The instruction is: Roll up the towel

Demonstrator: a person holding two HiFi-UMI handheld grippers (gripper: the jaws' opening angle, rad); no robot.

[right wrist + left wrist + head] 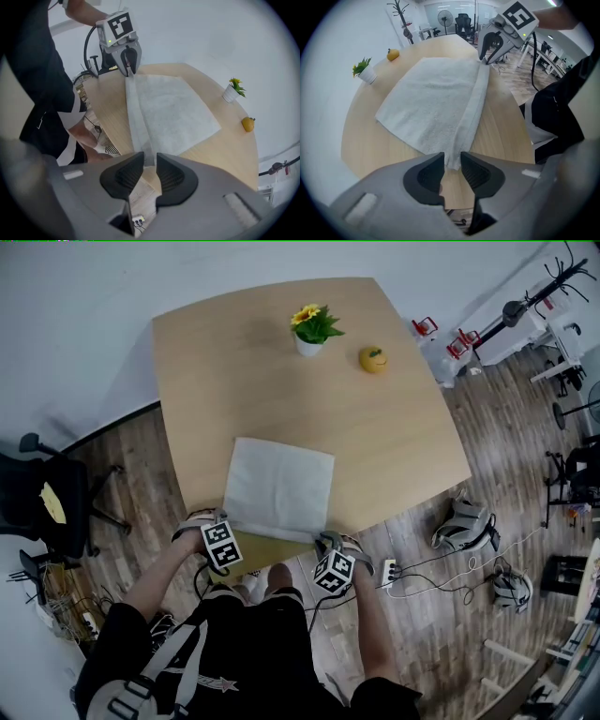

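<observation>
A light grey towel [281,488] lies flat on the wooden table [403,446], with its near edge folded over into a narrow band [473,108] along the table's front. My left gripper [228,523] stands at the band's left end and points straight down. In the left gripper view its jaws [452,161] are parted, with the towel's end between them and a gap on both sides. My right gripper [325,538] is at the band's right end. Its jaws [150,164] are also apart, with the towel's end [140,126] between them, unpressed.
A small potted plant with yellow flowers [312,329] and a yellow fruit-shaped object [373,359] sit at the table's far side. A black office chair [47,502] stands on the left. Bags [464,526] and cables lie on the floor to the right.
</observation>
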